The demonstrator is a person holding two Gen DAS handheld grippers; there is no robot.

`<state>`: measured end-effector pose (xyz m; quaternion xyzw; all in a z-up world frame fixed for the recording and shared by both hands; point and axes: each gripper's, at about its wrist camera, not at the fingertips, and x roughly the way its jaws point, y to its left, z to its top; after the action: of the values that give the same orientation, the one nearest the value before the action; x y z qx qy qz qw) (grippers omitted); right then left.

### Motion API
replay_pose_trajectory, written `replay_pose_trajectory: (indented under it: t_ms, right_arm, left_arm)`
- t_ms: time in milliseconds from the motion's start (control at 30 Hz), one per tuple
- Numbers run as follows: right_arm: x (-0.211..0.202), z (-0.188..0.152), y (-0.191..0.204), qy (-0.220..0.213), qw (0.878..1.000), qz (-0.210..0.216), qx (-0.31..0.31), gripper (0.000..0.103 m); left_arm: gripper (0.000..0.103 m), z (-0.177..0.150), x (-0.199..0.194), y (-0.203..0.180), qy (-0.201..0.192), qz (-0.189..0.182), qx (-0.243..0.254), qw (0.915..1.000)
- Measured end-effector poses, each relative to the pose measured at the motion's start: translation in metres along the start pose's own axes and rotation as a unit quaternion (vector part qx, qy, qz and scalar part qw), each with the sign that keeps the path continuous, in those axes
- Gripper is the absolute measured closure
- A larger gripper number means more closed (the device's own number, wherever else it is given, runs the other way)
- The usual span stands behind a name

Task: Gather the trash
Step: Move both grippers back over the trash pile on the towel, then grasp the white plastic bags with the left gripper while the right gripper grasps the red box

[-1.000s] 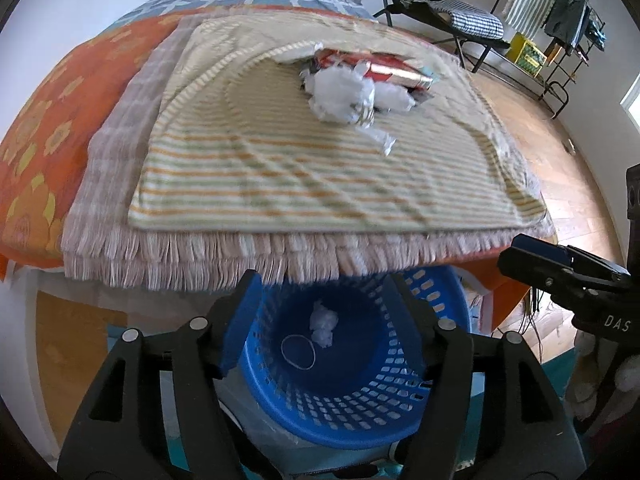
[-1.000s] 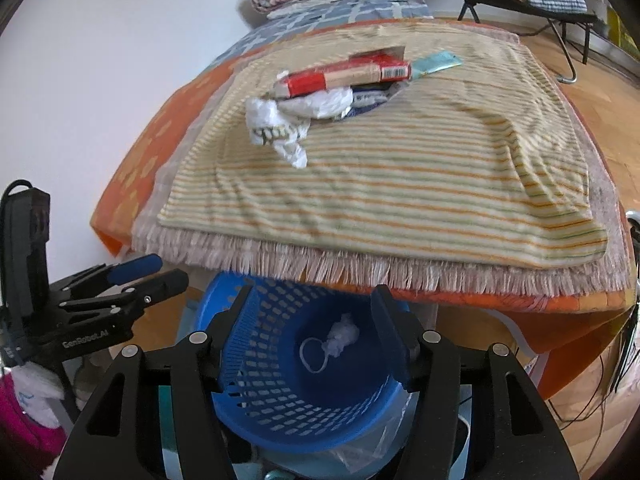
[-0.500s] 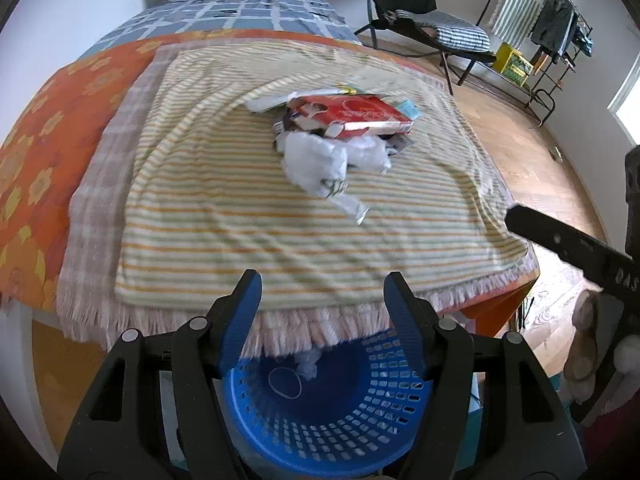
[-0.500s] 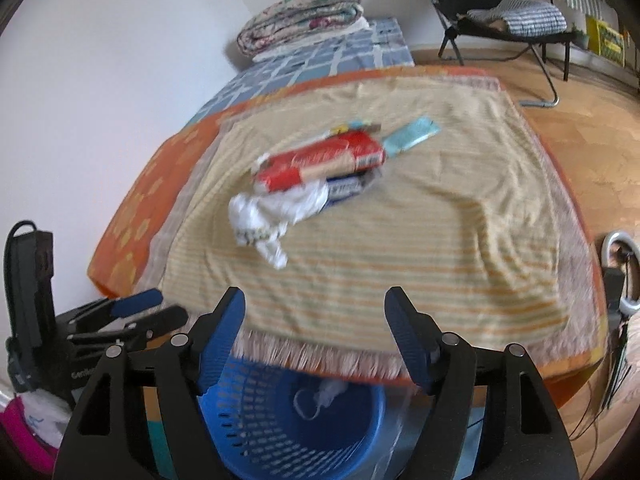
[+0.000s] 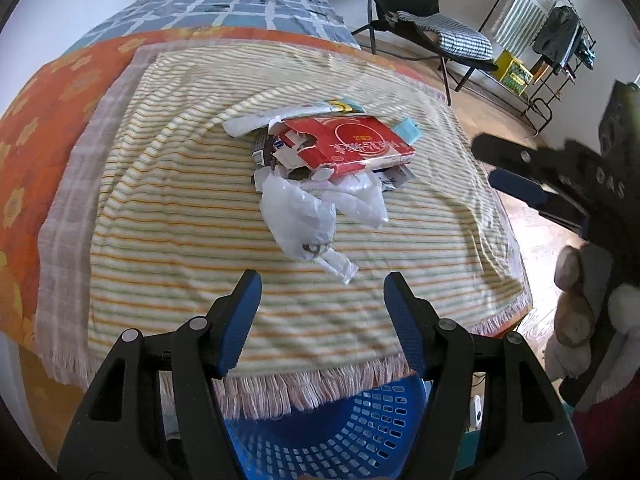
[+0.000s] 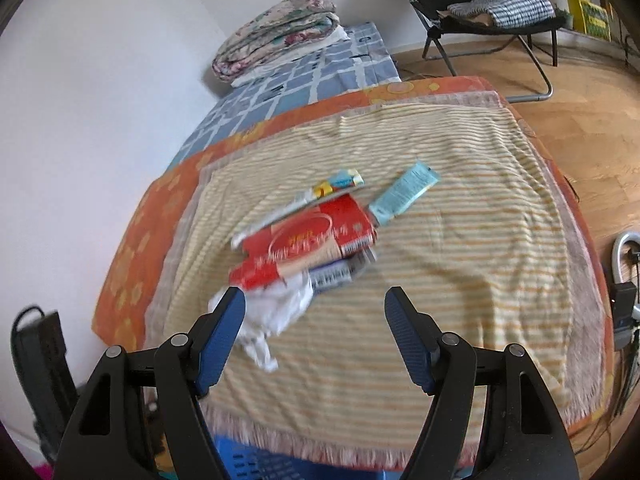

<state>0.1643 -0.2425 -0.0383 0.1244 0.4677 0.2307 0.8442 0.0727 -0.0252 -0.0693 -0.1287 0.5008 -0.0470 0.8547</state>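
Observation:
A heap of trash lies mid-bed on the striped cloth (image 5: 168, 216): a torn red carton (image 5: 352, 146), a crumpled white plastic bag (image 5: 304, 216), a pale blue wrapper (image 6: 404, 192) and a long white packet (image 6: 300, 204). Below the bed's near edge stands the blue basket (image 5: 340, 436). My left gripper (image 5: 322, 280) hovers open and empty over the cloth's near part, short of the bag. My right gripper (image 6: 316, 294) is open and empty too, with the bag (image 6: 276, 316) just beyond its left finger (image 6: 224, 332). The right gripper (image 5: 516, 172) also shows at the right edge of the left wrist view.
Folded quilts (image 6: 276, 36) lie at the bed's far end by the white wall. A black folding chair (image 5: 424, 20) and a clothes rack (image 5: 560, 40) stand on the wooden floor to the right. A gloved hand (image 5: 580, 312) holds the right tool.
Both grippers rose from over the blue basket and moved forward above the bed toward the trash heap. The right gripper's jaws widened. The basket slipped down to the frames' lower edge.

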Motion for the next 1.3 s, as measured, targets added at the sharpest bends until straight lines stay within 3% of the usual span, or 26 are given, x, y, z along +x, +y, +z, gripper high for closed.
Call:
replay_pose_trajectory:
  t_ms: [333,500,867,1133,1167,1233,1300]
  right_arm:
    - [0.047,0.031,-0.021,0.025,0.996,0.027,0.081,0.031]
    - [0.055,0.04,-0.018,0.028,0.991,0.069,0.109,0.031]
    - [0.092,0.029,-0.011,0.092,0.984,0.05,0.141,0.031]
    - [0.113,0.023,-0.029,0.094,0.972,0.083,0.2,0.031]
    - [0.115,0.024,-0.03,0.093,0.971,0.085,0.205,0.031]
    - [0.117,0.023,-0.032,0.091,0.969,0.088,0.212,0.031]
    - [0.122,0.022,-0.034,0.089,0.967,0.092,0.222,0.034]
  left_arm:
    - [0.037,0.015,0.017,0.016,0.011,0.001,-0.028,0.9995]
    - [0.038,0.018,0.026,0.017,0.018,-0.004,-0.034,0.9992]
    - [0.038,0.032,0.049,0.02,0.028,0.002,-0.043,0.9987]
    - [0.038,0.034,0.069,0.029,0.05,-0.002,-0.057,0.9971]
    - [0.038,0.034,0.07,0.029,0.05,-0.001,-0.056,0.9972]
    - [0.055,0.035,0.071,0.029,0.053,-0.002,-0.056,0.9971]
    - [0.059,0.036,0.074,0.03,0.057,-0.004,-0.057,0.9967]
